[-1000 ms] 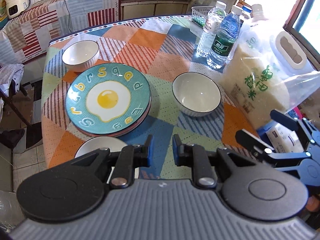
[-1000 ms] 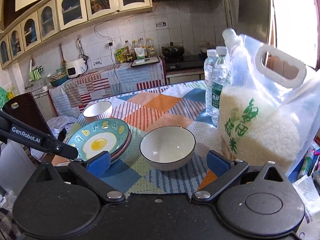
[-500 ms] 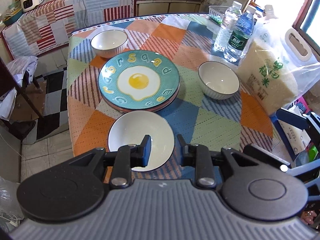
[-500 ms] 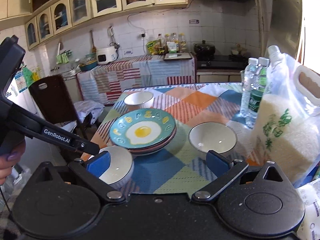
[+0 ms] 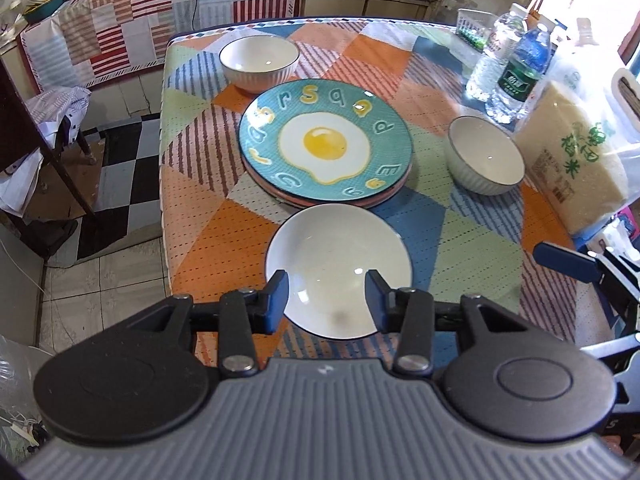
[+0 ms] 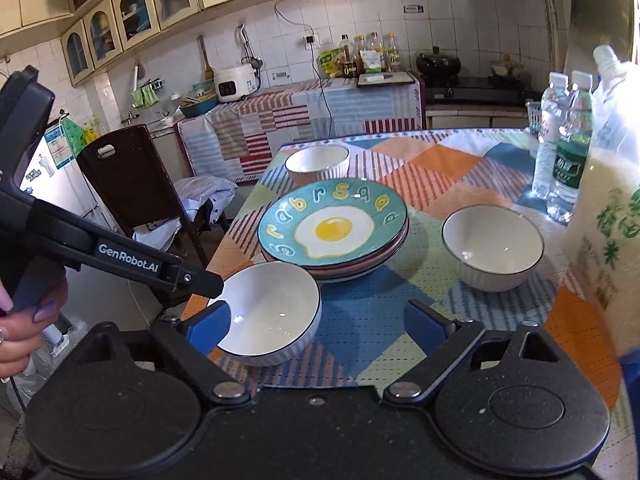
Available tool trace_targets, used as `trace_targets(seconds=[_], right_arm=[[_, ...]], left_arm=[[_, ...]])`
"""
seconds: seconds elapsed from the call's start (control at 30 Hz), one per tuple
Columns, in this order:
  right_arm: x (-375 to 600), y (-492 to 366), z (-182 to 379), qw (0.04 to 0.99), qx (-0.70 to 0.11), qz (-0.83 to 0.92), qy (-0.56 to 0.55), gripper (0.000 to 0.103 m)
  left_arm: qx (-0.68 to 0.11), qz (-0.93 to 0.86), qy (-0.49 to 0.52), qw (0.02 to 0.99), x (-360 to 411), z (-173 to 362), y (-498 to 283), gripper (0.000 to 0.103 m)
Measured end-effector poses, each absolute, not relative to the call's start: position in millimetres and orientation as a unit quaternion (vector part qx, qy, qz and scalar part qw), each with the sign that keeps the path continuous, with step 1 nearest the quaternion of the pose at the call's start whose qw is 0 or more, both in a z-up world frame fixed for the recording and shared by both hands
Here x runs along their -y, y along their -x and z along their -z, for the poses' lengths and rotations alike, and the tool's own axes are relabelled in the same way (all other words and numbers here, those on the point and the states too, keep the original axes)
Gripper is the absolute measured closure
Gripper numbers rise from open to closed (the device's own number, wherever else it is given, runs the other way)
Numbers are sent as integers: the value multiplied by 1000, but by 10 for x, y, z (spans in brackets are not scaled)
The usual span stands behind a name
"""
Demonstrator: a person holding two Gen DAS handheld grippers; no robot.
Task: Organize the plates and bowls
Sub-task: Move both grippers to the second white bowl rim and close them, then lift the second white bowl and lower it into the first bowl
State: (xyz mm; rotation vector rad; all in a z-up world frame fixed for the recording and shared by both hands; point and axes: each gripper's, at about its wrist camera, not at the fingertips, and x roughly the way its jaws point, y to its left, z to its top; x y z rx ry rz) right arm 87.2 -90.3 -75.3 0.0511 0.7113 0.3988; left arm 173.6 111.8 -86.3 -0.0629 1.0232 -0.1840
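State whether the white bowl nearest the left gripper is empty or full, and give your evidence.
Empty. The nearest bowl shows a bare, glossy white inside with only light reflections, in both wrist views.

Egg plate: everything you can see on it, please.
The egg plate is round, teal and glossy like glazed ceramic, printed with a fried egg ringed by raised letters. It lies flat, empty, topping a plate stack, a pink rim showing beneath. It sits mid-table between three white bowls; no gripper touches it.
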Motion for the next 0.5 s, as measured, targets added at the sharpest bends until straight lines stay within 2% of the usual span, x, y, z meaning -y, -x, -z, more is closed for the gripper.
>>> trace_targets(seconds=[0.33,0.5], right_arm=[[704,-1258,1148,896,-398,-194,-41,23],[658,-1406,1305,882,-427,-193,-57,35]], left_arm=[[-520,83,38,849,-1231,1262,-1960,59],[-528,86,43,844,-1227,1366,-2047,58]])
